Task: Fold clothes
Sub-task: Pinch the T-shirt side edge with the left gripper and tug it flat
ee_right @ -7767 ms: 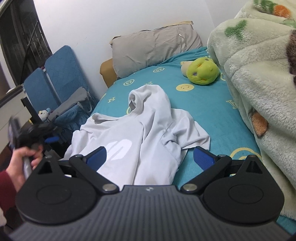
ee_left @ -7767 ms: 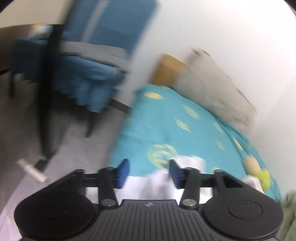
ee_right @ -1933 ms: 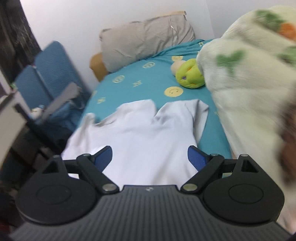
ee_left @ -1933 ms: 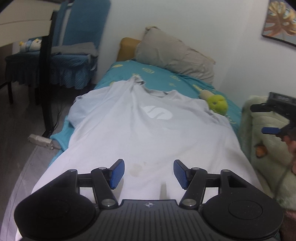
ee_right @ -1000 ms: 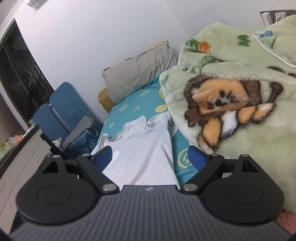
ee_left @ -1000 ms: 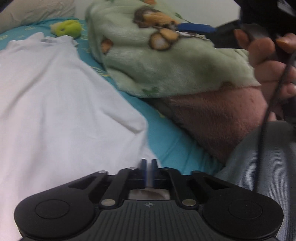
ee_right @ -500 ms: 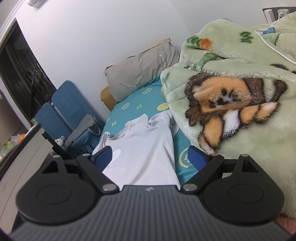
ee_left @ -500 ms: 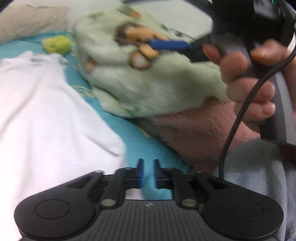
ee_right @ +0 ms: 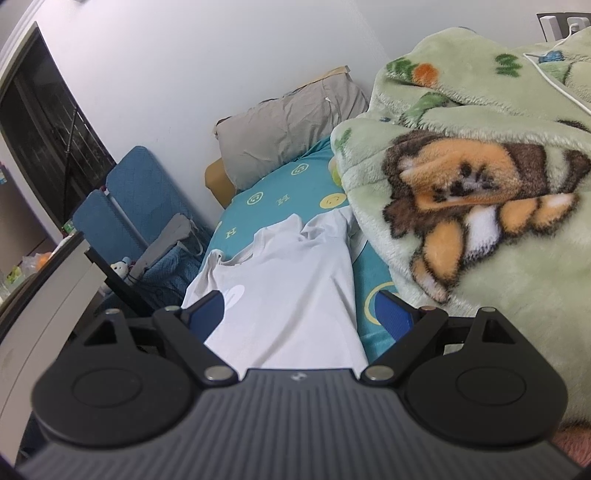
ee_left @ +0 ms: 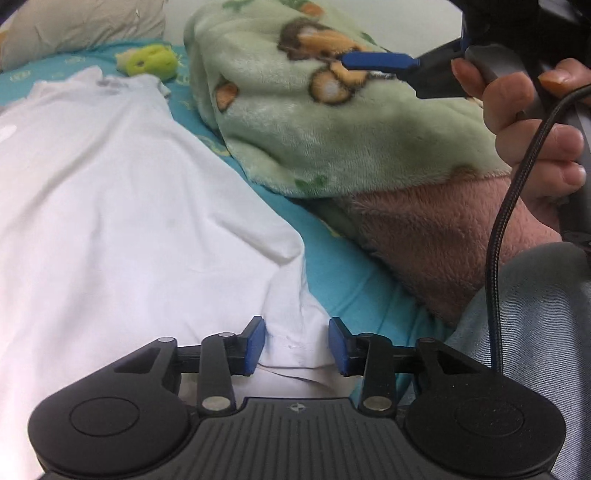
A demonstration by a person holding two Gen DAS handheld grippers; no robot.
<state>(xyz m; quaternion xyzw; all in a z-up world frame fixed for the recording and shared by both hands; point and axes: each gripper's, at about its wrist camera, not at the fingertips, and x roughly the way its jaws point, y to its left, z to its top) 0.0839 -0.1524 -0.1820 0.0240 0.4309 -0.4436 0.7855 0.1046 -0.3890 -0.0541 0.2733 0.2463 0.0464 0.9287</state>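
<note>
Left wrist view shows the bed (ee_left: pixel 354 280) with its teal sheet, and the white shirt (ee_left: pixel 122 206) lies spread flat on it, collar toward the pillow (ee_left: pixel 74 29). The biggest danger, I think, is the green fleece blanket (ee_left: pixel 317 122): it is heaped just beside the shirt's right edge, so a fold carried that way could drag the blanket or bury the sleeve under it. On this side only a narrow strip of sheet is free; the other long edge runs out of this picture. In the right wrist view that edge lies close to the side of the bed, with the blue chairs (ee_right: pixel 125 195) beyond, so cloth may slide off there.

My left tool (ee_left: pixel 297 345) is at the shirt's near right corner, its jaws opening, with the hem between the pads but not pressed. If I lift now, the corner stays behind. My right tool (ee_right: pixel 301 315) stands wide open above the bed and holds nothing; its cable (ee_left: pixel 498 258) hangs near my left tool and could snag it.
</note>
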